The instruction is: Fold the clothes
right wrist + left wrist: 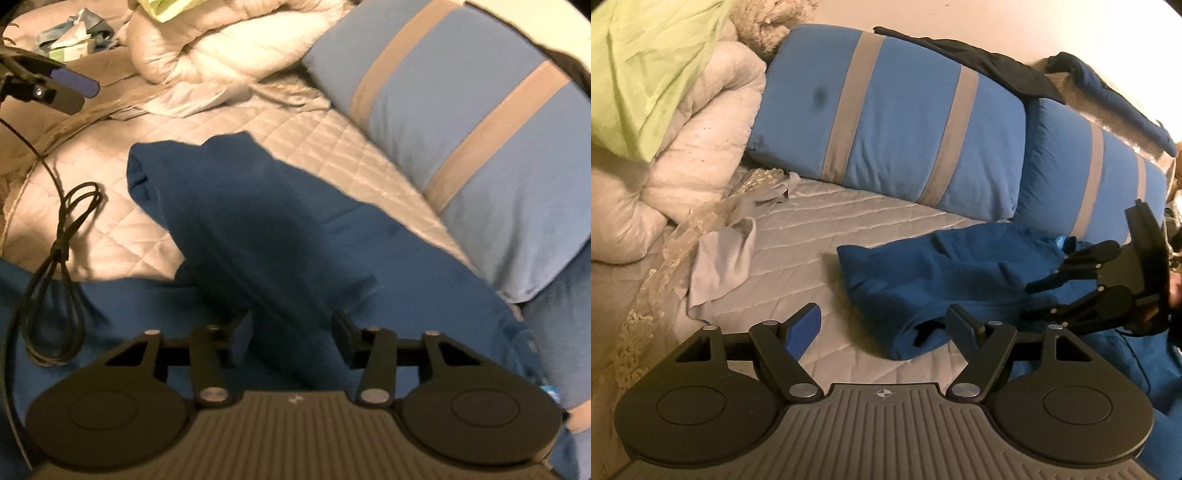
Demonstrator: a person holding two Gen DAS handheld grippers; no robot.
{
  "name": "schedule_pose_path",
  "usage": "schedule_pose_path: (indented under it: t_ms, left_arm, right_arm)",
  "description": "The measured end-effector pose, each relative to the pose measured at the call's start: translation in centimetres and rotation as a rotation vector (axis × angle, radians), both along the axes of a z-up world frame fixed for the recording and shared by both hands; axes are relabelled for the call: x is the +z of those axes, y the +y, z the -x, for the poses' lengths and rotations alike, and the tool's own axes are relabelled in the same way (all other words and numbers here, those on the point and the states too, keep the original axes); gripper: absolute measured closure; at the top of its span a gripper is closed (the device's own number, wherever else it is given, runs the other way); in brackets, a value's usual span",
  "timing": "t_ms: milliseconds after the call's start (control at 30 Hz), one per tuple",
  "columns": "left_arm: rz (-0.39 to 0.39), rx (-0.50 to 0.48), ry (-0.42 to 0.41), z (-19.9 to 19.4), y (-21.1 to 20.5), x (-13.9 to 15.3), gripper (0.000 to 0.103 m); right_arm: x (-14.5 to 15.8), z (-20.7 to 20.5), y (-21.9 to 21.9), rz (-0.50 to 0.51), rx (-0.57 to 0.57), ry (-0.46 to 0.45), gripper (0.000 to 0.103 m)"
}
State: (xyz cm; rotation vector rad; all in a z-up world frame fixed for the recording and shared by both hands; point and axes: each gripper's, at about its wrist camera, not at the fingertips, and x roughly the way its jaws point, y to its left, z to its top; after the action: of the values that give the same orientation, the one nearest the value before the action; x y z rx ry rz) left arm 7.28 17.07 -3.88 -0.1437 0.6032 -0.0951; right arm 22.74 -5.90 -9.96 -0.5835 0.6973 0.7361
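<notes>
A dark blue garment [923,280] lies bunched on the quilted grey bedspread [820,229]; its rolled sleeve end points toward me. My left gripper [886,328] is open and empty just in front of that end. In the right wrist view the same garment [258,221] stretches from the gripper up to the left. My right gripper [291,332] is open with a raised fold of the blue cloth between its fingers, not pinched. The right gripper also shows in the left wrist view [1034,299], open over the garment. The left gripper's fingertip [74,86] shows at the right wrist view's top left.
Blue pillows with grey stripes [894,114] line the far side. A white duvet [694,147] and green cloth [639,66] are piled at the left, with a grey garment [720,258] beside them. A black cable [55,251] loops on the bedspread [110,221].
</notes>
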Motion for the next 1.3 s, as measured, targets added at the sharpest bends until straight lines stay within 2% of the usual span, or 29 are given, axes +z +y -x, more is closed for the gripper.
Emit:
schedule_pose_path:
  t_ms: [33,67,100,167,367,533,567,600,633,800,867,1233,1300]
  left_arm:
    - [0.002,0.001,0.002,0.0,0.1,-0.1,0.029]
    - [0.004,0.002,0.005,0.0,0.1,-0.3,0.029]
    - [0.005,0.004,0.007,0.0,0.1,-0.4,0.029]
    - [0.006,0.014,0.012,-0.1,0.2,-0.6,0.029]
    - [0.018,0.010,0.014,0.1,0.1,-1.0,0.029]
    - [0.007,-0.004,0.020,0.3,-0.3,-1.3,0.029]
    - [0.009,-0.004,0.020,0.3,-0.3,-1.2,0.029]
    - [0.010,-0.005,0.020,0.3,-0.4,-1.2,0.029]
    - [0.011,-0.005,0.019,0.4,-0.3,-1.2,0.029]
    - [0.009,-0.006,0.019,0.6,-0.4,-1.1,0.029]
    - [0.008,-0.006,0.020,0.6,-0.4,-1.1,0.029]
    - [0.004,-0.013,0.024,0.5,-0.4,-1.1,0.029]
    - [0.000,-0.014,0.024,0.5,-0.5,-1.1,0.029]
  right_arm:
    - [-0.2,-0.1,0.1,0.002,0.006,0.004,0.049]
    - [-0.5,-0.2,0.1,0.008,0.009,0.002,0.061]
    - [-0.6,-0.1,0.2,0.013,0.013,0.004,0.079]
    - [-0.7,0.2,0.2,0.023,0.021,0.004,0.092]
    - [0.3,3.3,-0.6,0.093,0.090,-0.075,0.097]
    - [0.1,5.2,-0.9,0.150,0.154,-0.084,0.098]
    - [0.1,5.3,-0.9,0.162,0.161,-0.085,0.091]
    - [0.1,5.4,-0.8,0.172,0.167,-0.089,0.077]
    - [0.1,5.6,-0.8,0.181,0.168,-0.116,0.076]
    - [0.7,5.6,-0.4,0.188,0.170,-0.202,0.045]
    - [0.8,5.5,0.0,0.196,0.194,-0.220,0.038]
    - [-1.0,3.3,2.4,0.263,0.243,-0.216,0.042]
    - [-1.5,3.1,2.7,0.286,0.254,-0.221,0.052]
